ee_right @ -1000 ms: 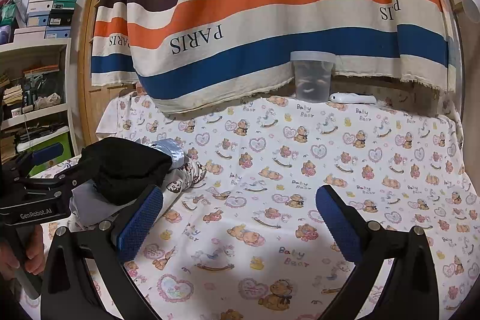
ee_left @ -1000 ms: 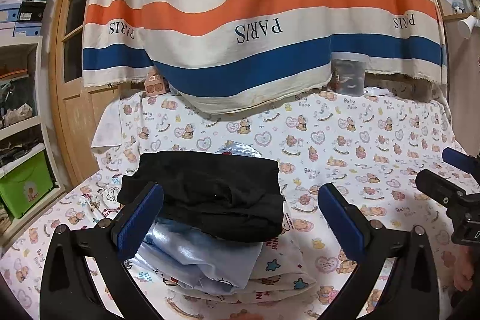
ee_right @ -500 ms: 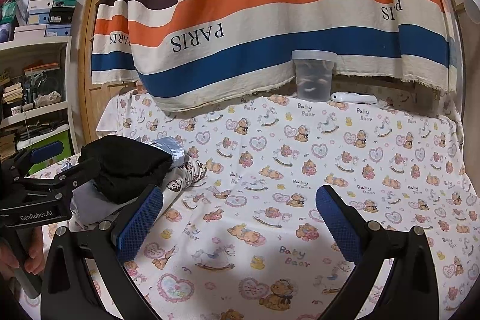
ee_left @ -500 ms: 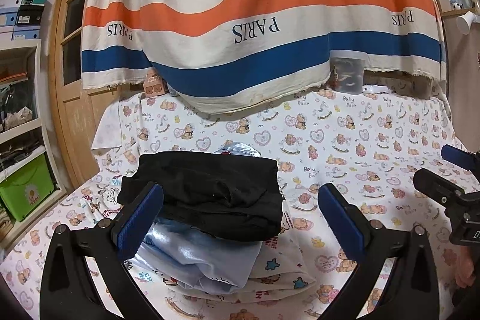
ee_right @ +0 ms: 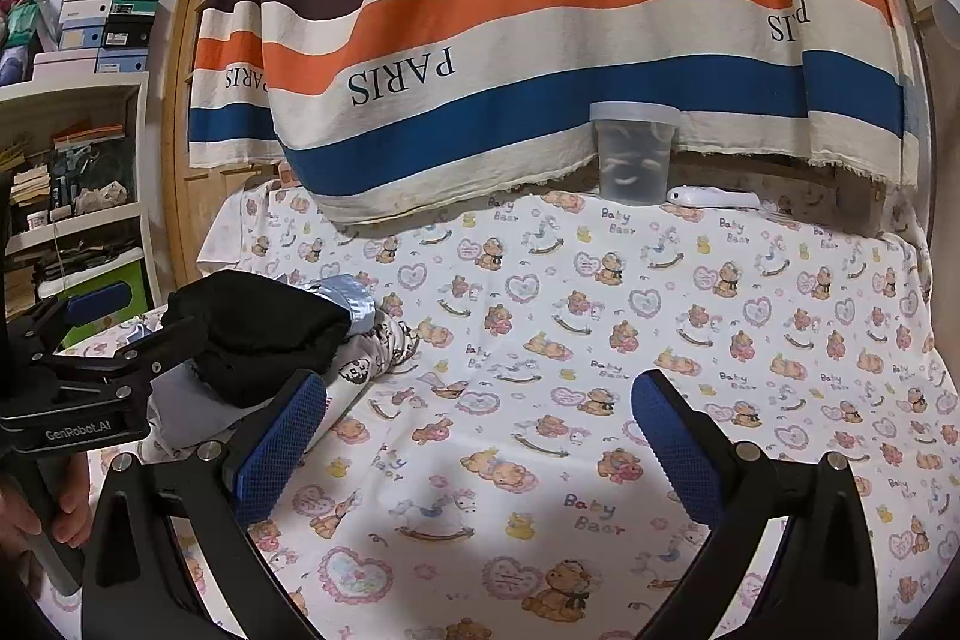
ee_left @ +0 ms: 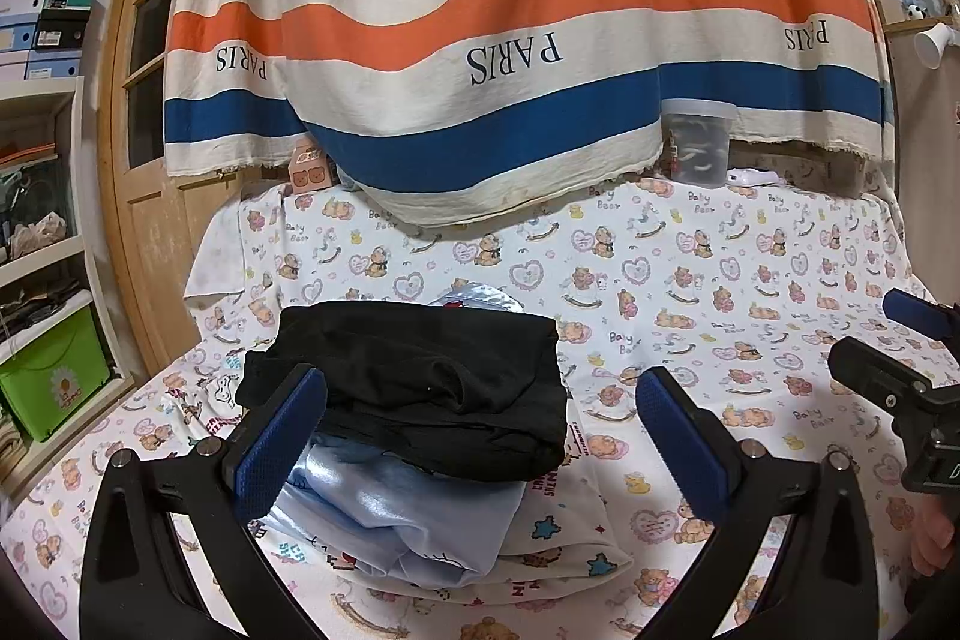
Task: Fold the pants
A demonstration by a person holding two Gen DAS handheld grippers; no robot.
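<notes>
Black pants [ee_left: 420, 388] folded, top of a clothes stack on the sheet [ee_left: 720, 280], left side. Pale blue garment [ee_left: 390, 514] and printed cloth under them, mostly hidden; print unreadable. A silvery piece pokes out behind the stack, can't tell what it is. Left gripper [ee_left: 480, 436] jaws wide open, nothing held, left pad overlaps the stack's front edge in view; contact unclear. Right gripper [ee_right: 477, 442] jaws wide open, empty, over bare sheet; body cut off at frame edge in left view. Hand [ee_right: 36, 514] partly cut off. Readable: "GenRobot.AI" on the left gripper, "Baby Bear" on sheet, "PARIS" and "HERMES" upside down on striped cloth [ee_left: 510, 40]. Tub [ee_right: 635, 154] contents cloudy.
</notes>
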